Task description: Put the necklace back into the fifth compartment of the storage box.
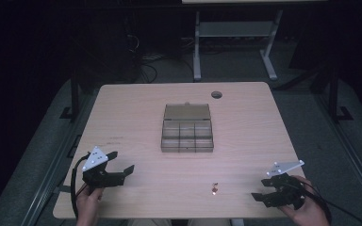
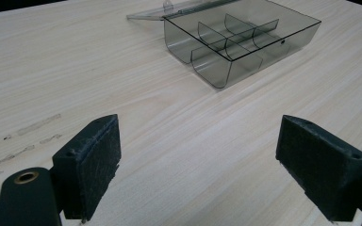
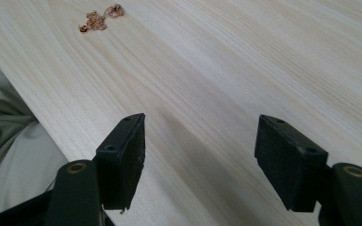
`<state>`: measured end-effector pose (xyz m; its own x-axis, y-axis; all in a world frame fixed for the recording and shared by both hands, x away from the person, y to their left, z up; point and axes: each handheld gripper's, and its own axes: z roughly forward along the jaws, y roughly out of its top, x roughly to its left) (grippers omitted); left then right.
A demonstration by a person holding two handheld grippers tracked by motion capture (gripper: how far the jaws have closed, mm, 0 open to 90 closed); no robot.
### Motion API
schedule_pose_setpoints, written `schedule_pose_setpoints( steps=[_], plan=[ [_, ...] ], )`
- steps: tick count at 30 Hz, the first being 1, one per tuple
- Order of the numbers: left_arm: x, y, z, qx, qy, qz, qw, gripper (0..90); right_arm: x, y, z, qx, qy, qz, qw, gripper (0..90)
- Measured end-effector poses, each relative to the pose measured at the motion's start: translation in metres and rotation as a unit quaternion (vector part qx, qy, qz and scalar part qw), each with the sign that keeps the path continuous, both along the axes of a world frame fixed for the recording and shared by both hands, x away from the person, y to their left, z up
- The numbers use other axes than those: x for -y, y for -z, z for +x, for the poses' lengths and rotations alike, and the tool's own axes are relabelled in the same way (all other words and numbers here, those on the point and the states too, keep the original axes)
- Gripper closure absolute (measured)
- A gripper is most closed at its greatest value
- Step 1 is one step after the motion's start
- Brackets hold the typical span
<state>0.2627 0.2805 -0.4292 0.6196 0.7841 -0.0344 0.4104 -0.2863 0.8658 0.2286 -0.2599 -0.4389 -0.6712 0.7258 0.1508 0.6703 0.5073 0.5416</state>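
While both hands rest at the bottom corners of the high view, neither tool has anything in it. Left gripper [image 1: 118,170] at lower left, jaws spread wide, empty; its own view looks between the pads straight at the box. Right gripper [image 1: 260,188] at lower right, jaws also wide apart with bare tabletop between them, aimed toward the small coppery chain [image 3: 99,19], which lies bunched in the upper left of the right gripper view.

Chain [image 1: 215,189] sits low centre in the high view, near the table's front edge, well apart from either claw. Looks like a fine necklace or bracelet; too small to tell which.

Clear smoke-grey compartment box [image 1: 187,134] at mid-table, lid swung back flat behind it, dividers exposed, presumably left open to receive the chain.

Wooden table [image 1: 136,108] bare between chain and box: open run forward. Front edge close behind the chain, so any sweep should go away from it.
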Motion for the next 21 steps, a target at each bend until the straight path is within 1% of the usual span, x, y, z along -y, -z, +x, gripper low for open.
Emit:
schedule_pose_setpoints(
  steps=[1,4,8,12,14,18,21],
  plan=[
    [0.001,0.0,0.0,-0.001,-0.002,-0.004,1.0,14.3,-0.001,0.0,0.0,-0.001,-0.002,-0.003,1.0,33.1],
    [0.0,0.001,0.0,-0.002,-0.002,-0.003,1.0,14.3,-0.005,0.0,0.0,0.001,-0.01,-0.012,0.9999,33.0],
    [0.0,0.0,-0.001,-0.002,0.0,-0.002,1.0,14.3,-0.009,0.0,-0.001,0.002,-0.015,-0.01,0.9998,32.9],
    [0.001,0.001,0.0,-0.001,0.003,-0.003,1.0,14.3,-0.016,-0.002,-0.001,0.002,-0.022,-0.019,0.9996,32.9],
    [0.001,0.002,0.0,-0.002,0.004,0.002,1.0,14.3,-0.019,-0.003,-0.001,0.005,-0.027,-0.021,0.9994,32.8],
    [0.001,0.001,0.0,-0.002,0.003,-0.003,1.0,14.3,-0.024,-0.003,-0.001,0.004,-0.034,-0.025,0.9991,32.8],
    [0.001,0.001,-0.001,-0.003,0.003,-0.002,1.0,14.3,-0.028,-0.004,-0.002,0.005,-0.042,-0.026,0.9988,32.9]
  ],
)
